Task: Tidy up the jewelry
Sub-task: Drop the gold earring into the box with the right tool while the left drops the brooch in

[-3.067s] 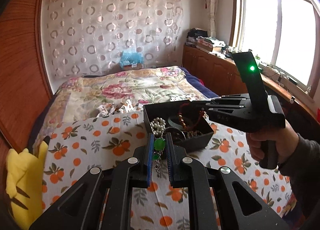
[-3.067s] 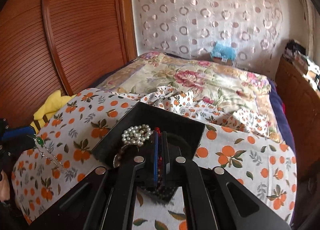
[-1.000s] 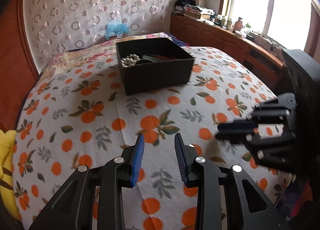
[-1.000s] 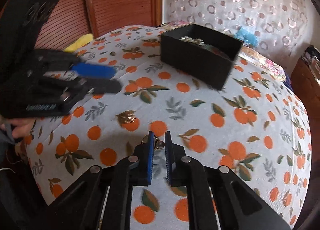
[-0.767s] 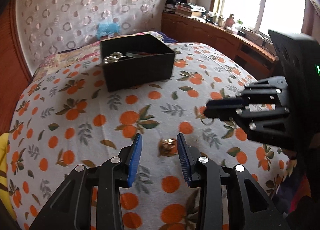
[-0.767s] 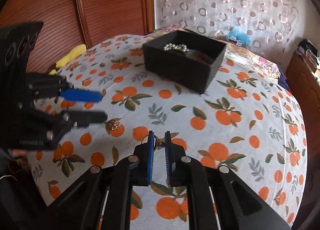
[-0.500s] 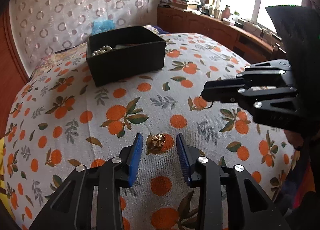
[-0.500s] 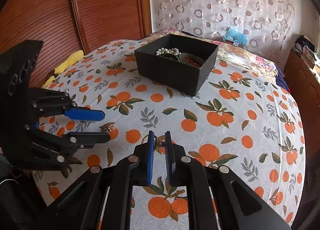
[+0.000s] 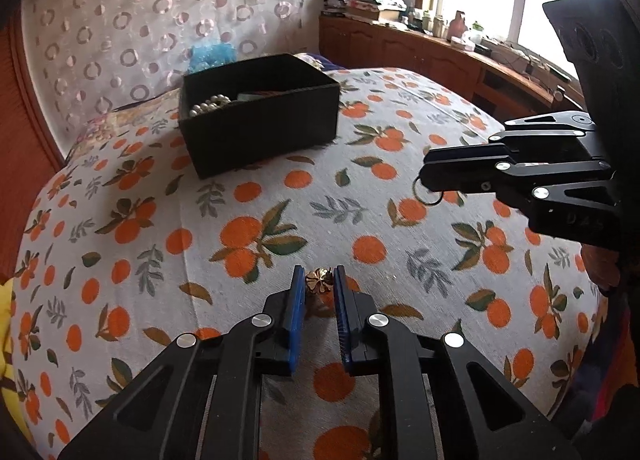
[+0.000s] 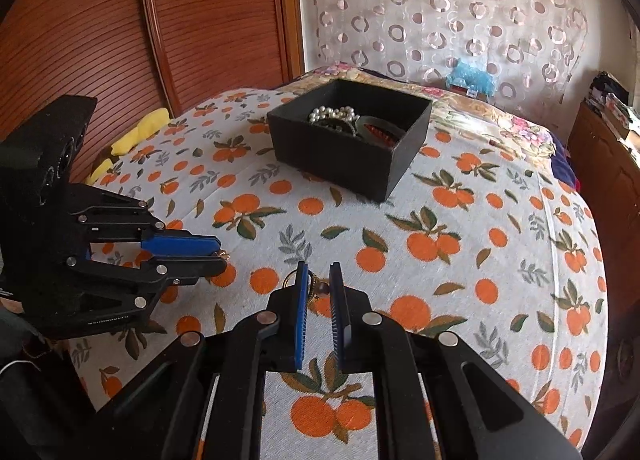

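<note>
A black jewelry box (image 9: 260, 112) with a pearl string (image 9: 210, 104) and other pieces stands on the orange-print cloth; it also shows in the right wrist view (image 10: 348, 140). My left gripper (image 9: 318, 280) is closed around a small gold flower-shaped piece (image 9: 319, 280) low over the cloth; it also shows in the right wrist view (image 10: 218, 256). My right gripper (image 10: 318, 280) is shut on a ring with a small charm (image 10: 314, 284), held above the cloth. In the left wrist view the right gripper (image 9: 426, 176) has the ring (image 9: 428, 192) hanging from its tip.
A yellow plush toy (image 10: 136, 132) lies at the cloth's left edge by the wooden wardrobe (image 10: 120, 40). A wooden cabinet with clutter (image 9: 440, 56) runs under the window on the right. A flowered bedspread (image 10: 480, 108) lies behind the box.
My left gripper has closed from open onto the gold flower piece on the cloth. My right gripper, holding the ring, has stayed shut and lifted slightly.
</note>
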A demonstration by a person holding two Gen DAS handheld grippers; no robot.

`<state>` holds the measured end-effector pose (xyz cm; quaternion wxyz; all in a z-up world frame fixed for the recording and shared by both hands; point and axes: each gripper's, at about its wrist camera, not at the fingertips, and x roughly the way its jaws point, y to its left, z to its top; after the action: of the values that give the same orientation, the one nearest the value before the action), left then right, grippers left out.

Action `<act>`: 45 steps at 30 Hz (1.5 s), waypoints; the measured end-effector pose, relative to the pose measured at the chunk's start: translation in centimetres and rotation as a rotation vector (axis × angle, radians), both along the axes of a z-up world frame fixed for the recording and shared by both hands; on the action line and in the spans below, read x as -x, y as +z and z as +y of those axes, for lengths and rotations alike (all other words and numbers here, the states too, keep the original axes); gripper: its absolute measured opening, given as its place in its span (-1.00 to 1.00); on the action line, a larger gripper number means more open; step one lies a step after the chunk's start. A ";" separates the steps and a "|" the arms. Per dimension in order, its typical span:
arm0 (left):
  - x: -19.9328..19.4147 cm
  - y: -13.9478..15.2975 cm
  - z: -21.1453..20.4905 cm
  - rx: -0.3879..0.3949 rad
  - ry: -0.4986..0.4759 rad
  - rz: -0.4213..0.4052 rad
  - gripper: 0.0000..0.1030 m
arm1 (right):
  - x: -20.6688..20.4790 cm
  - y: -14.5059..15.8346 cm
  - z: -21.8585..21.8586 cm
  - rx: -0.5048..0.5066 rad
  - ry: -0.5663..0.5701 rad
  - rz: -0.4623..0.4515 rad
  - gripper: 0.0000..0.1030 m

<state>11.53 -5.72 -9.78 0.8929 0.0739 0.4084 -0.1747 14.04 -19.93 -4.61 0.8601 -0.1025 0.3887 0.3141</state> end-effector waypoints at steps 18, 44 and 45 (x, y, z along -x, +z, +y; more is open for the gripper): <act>-5.2 5.9 3.0 0.004 0.101 -0.138 -0.74 | -8.5 5.2 2.1 -0.067 -0.046 -0.071 -0.77; -13.2 6.6 1.5 0.007 0.189 -0.132 -0.74 | -10.5 2.9 -0.7 -0.082 -0.130 -0.035 -0.75; -13.4 6.6 1.2 0.000 0.189 -0.133 -0.74 | -10.4 2.9 -1.1 -0.087 -0.136 -0.035 -0.75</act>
<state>24.89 -4.51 -3.18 0.9305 0.0467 0.3533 -0.0843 24.44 -21.01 -1.66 0.8896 -0.0438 0.3657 0.2699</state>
